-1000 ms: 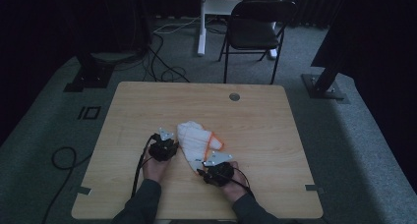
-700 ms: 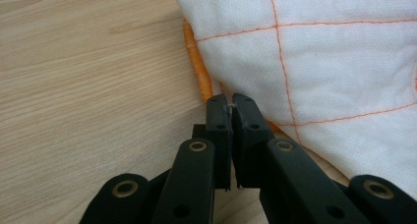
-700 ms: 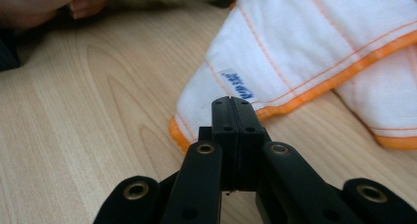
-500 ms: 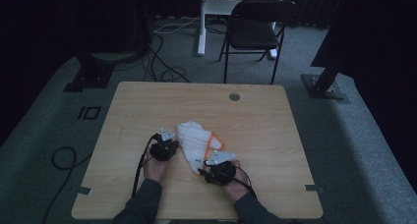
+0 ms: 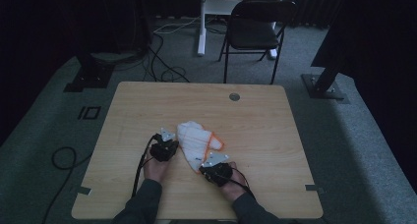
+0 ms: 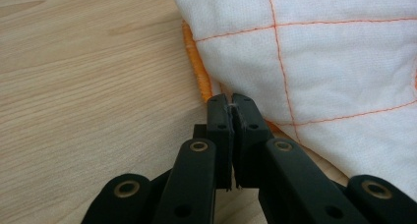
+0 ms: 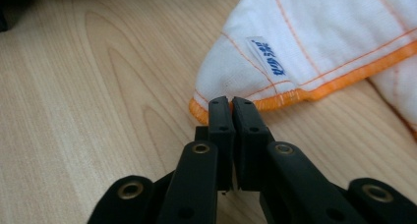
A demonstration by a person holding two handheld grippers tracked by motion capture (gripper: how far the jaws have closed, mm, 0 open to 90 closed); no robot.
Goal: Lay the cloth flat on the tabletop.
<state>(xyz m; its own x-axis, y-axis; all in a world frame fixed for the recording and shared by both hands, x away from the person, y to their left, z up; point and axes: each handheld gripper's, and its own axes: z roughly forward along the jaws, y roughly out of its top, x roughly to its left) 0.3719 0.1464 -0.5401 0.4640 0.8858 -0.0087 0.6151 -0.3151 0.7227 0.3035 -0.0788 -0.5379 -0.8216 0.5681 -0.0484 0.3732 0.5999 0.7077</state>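
Note:
A white cloth [image 5: 196,140] with orange stitching and an orange hem lies crumpled on the wooden table [image 5: 147,106], near the front. My left gripper [image 5: 174,144] sits at the cloth's left edge. In the left gripper view its jaws [image 6: 231,106] are shut on a thin bit of the hem of the cloth [image 6: 319,62]. My right gripper [image 5: 203,164] is at the cloth's near corner. Its jaws [image 7: 231,105] have just been closing and now pinch the orange hem of the cloth [image 7: 319,37], close to a small blue-lettered label [image 7: 265,54].
A round grommet hole [image 5: 234,97] sits near the table's far edge. A black folding chair [image 5: 255,32] and a white stand [image 5: 201,22] are on the floor behind the table. Cables [image 5: 147,160] trail from the grippers over the front edge.

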